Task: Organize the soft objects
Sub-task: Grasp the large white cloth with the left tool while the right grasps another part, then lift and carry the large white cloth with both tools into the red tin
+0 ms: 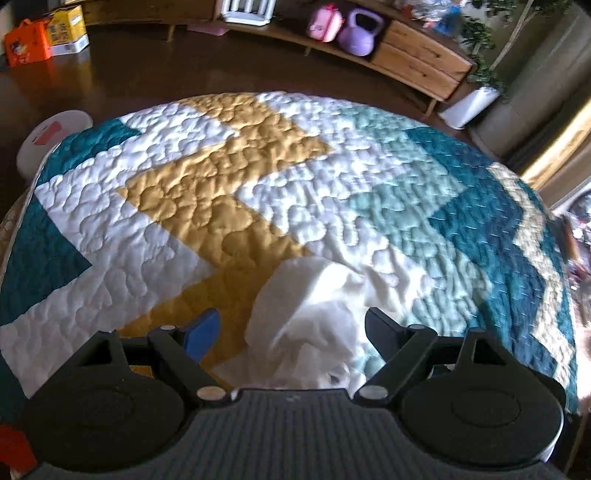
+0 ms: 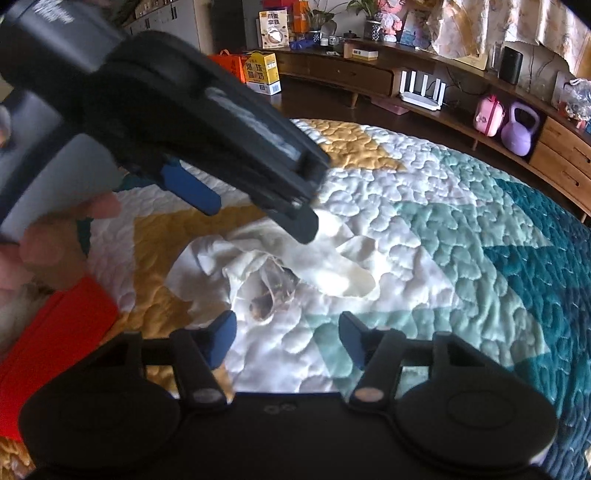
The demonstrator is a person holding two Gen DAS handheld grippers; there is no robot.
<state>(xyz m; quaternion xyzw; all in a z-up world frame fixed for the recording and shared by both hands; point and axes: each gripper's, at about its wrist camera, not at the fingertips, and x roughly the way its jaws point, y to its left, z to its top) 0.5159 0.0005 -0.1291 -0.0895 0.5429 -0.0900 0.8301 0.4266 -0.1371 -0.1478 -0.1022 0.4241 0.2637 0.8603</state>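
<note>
Reaching for crumpled white cloth [image 2: 280, 262] lying mid-quilt [image 1: 258, 177], well off its edges; left gripper [image 1: 291, 328] wide open over cloth, right gripper [image 2: 288, 332] part open, both empty; advise pinching a raised fold, not quilt

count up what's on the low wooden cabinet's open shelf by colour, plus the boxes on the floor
pink: 1, the case
purple: 1, the kettlebell
white: 1, the router
orange: 1, the floor box
yellow: 1, the floor box
total: 5
</note>
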